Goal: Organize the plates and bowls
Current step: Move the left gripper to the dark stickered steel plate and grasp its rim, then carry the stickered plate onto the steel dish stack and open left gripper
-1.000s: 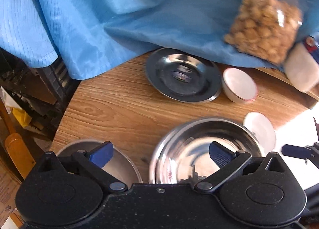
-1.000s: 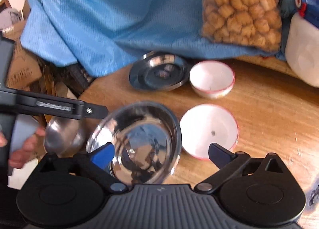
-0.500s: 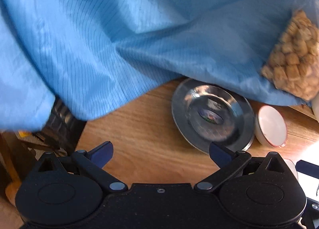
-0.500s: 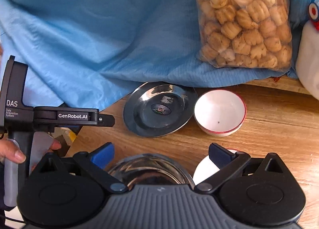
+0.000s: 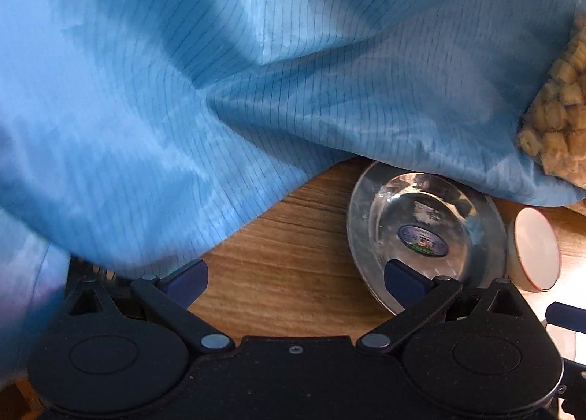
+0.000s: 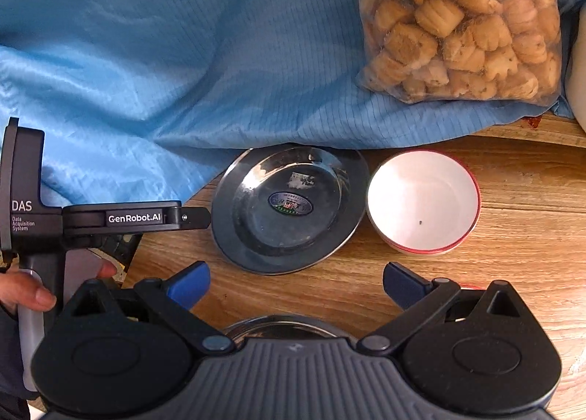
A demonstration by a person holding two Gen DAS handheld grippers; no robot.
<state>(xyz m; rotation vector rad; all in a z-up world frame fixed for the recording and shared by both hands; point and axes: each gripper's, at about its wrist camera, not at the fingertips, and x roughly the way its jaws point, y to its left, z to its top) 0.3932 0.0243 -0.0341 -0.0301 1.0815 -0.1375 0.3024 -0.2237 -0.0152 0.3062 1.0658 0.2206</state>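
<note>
A steel plate [image 6: 289, 207] with an oval sticker lies on the wooden table [image 6: 512, 266], just in front of the blue cloth. A white bowl with a red rim [image 6: 423, 202] stands right beside it. My right gripper [image 6: 296, 284] is open and empty, a short way short of both. A steel bowl's rim [image 6: 282, 324] peeks out under it. In the left wrist view the same steel plate [image 5: 428, 237] and white bowl [image 5: 534, 248] sit at the right. My left gripper [image 5: 296, 279] is open, its right finger over the plate's near edge. In the right wrist view the left gripper [image 6: 197, 218] hovers left of the plate.
The blue cloth [image 6: 164, 54] covers the back and hangs over the table's left edge. A clear bag of biscuits [image 6: 461, 21] rests on it at the back right. A hand [image 6: 33, 292] holds the left gripper's handle. A white container's edge [image 6: 577, 72] shows far right.
Both grippers have moved forward toward the back of the table. The large steel bowl and second white bowl have slid out of view below; the plate and bowl look nearer.
</note>
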